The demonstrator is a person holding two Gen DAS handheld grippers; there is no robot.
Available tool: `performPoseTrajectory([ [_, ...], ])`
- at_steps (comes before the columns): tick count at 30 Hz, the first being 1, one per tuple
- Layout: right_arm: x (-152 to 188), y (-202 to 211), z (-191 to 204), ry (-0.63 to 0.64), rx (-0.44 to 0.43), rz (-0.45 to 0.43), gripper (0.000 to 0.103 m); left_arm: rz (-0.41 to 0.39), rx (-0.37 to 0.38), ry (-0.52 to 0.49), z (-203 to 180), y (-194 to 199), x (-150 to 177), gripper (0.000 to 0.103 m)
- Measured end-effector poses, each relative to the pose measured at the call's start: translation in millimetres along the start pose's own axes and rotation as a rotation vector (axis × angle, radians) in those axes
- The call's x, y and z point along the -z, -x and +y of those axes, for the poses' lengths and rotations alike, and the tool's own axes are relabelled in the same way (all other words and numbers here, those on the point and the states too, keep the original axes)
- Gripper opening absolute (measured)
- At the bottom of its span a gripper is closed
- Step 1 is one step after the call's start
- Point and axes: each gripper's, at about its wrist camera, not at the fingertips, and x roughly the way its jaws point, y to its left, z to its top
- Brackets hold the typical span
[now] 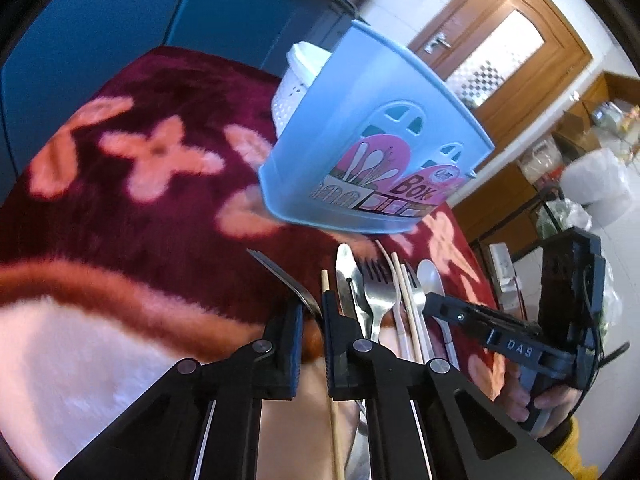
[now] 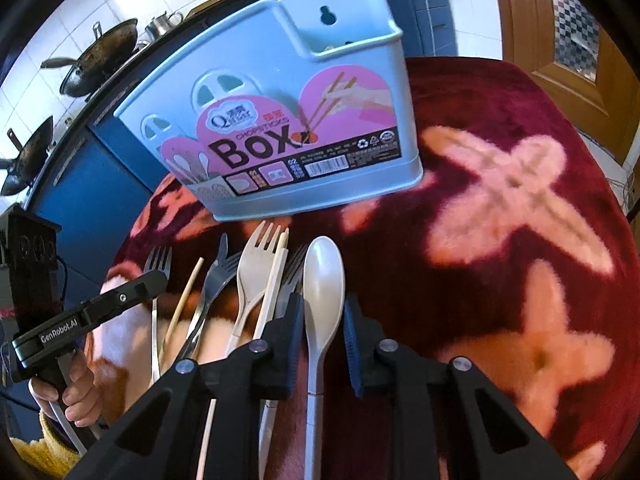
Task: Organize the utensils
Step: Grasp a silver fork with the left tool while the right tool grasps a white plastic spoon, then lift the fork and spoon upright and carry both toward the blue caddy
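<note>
A light blue chopsticks box (image 2: pixel 280 120) stands on a red floral blanket (image 2: pixel 500 200); it also shows in the left wrist view (image 1: pixel 372 160). Several utensils lie in a row in front of it: metal forks, a knife, chopsticks and plastic cutlery. My left gripper (image 1: pixel 310 312) is nearly closed around a metal fork (image 1: pixel 288 280) at the left end of the row. My right gripper (image 2: pixel 322 316) is open, its fingers on either side of a white plastic spoon (image 2: pixel 323 280). The right gripper also shows in the left wrist view (image 1: pixel 480 316), and the left gripper in the right wrist view (image 2: pixel 132 292).
A white perforated basket (image 1: pixel 296 80) stands behind the box. Blue cabinets (image 1: pixel 100 20) lie beyond the blanket. Woks (image 2: pixel 100 60) sit on a counter at the far left. A wooden door (image 1: pixel 500 40) stands at the right.
</note>
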Motion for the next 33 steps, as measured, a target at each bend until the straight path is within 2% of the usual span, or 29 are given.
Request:
performPoseTrajectory([
  [2, 0, 4, -2, -0.02, -0.004, -0.018, 0.009, 0.004, 0.005, -0.024, 0, 2, -1, 0.009],
  [8, 4, 21, -2, -0.025, -0.007, -0.096, 0.009, -0.017, 0.009, -0.072, -5, 12, -1, 0.008],
  [10, 5, 30, 0, -0.028, -0.016, -0.122, 0.009, -0.05, 0.004, -0.098, -12, 20, -1, 0.005],
  [20, 13, 79, 7, -0.024, -0.056, -0.288, 0.009, -0.212, -0.041, -0.184, -45, 64, 3, 0.003],
  [26, 0, 98, 15, -0.017, -0.08, -0.413, 0.009, -0.313, -0.053, -0.203, -64, 91, -3, 0.001],
  [33, -20, 112, 17, 0.003, -0.106, -0.493, 0.009, -0.402, -0.065, -0.242, -85, 112, -20, 0.001],
])
